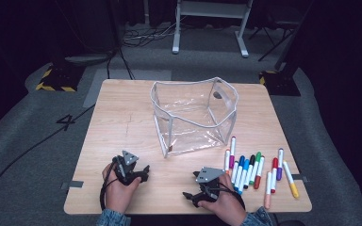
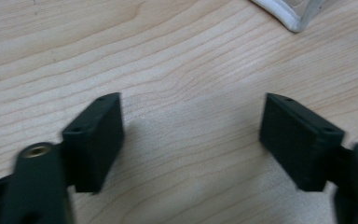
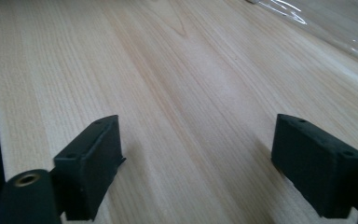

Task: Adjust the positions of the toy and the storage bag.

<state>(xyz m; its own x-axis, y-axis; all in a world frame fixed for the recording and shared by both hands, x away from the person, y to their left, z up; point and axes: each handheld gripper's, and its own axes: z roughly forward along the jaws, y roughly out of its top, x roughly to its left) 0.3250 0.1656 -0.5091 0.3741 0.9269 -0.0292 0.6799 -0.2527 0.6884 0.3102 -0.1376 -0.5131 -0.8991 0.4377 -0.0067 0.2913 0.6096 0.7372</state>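
A clear plastic pouch [image 1: 193, 115] with white piping stands open in the middle of the wooden table [image 1: 122, 122]. Several coloured markers [image 1: 254, 172] lie in a loose row at the front right. My left gripper [image 1: 144, 172] rests near the front left edge in a hand, jaws apart with bare wood between them [image 2: 191, 140]. A corner of the pouch [image 2: 293, 14] shows beyond it. My right gripper [image 1: 188, 196] sits at the front centre, just left of the markers, jaws wide with nothing between them [image 3: 198, 158].
The table's front edge runs just under both hands. Beyond the table lie grey floor, cables [image 1: 141, 35], a white stand's feet [image 1: 207, 40] and a yellow-black striped base [image 1: 56, 80]. Bare wood spreads left of the pouch.
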